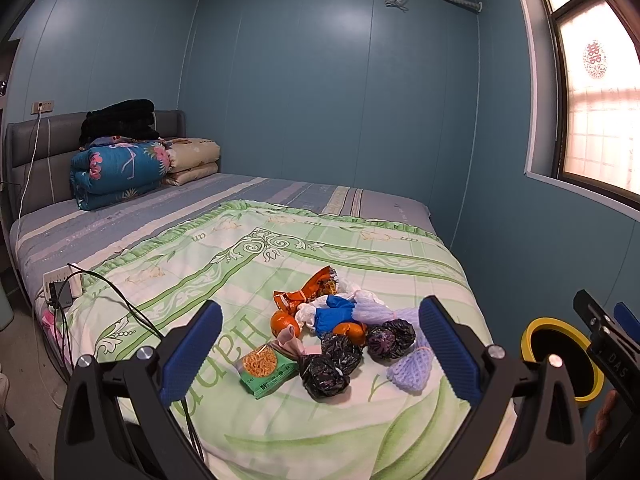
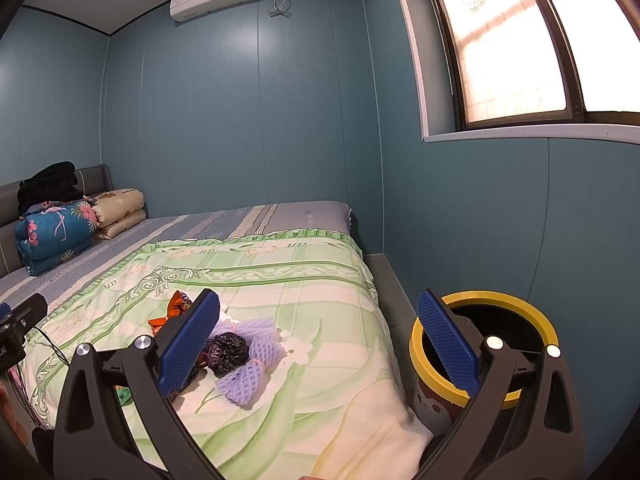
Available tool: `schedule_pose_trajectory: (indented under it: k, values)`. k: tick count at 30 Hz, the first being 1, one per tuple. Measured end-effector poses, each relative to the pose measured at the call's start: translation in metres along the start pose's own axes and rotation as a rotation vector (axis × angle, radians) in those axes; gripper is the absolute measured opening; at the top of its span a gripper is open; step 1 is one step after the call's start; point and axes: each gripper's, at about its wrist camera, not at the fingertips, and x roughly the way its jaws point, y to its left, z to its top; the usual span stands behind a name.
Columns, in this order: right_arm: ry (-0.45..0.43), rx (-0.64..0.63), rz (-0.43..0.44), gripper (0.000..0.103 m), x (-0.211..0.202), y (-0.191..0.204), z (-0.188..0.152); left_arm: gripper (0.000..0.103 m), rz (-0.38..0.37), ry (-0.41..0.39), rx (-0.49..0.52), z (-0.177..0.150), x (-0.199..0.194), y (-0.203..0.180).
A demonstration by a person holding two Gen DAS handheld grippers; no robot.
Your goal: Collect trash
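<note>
Left wrist view: three black bag balls (image 1: 344, 354), two oranges (image 1: 285, 323), both grippers' fingers (image 1: 192, 354) wide

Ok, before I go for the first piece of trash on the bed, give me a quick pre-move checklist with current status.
1. Left gripper open and empty: ok.
2. Right gripper open and empty: ok.
3. Trash pile in the open on the quilt, nothing covering it: ok.
4. Yellow-rimmed bin upright beside the bed, mouth open: ok.
5. Room left in the bin: cannot tell, inside is dark.
6. Black cables clear of the pile: ok.
</note>
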Motion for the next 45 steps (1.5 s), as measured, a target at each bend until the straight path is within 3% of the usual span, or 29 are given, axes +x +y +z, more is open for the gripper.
schedule_pose_trajectory:
  k: [45]
  values:
    - [0.004, 0.0, -0.002, 0.095, 0.0023, 0.0004, -0.0004, 0.095, -0.002, 0.004, -0.009, 0.0013, 0.0017, 0.0046]
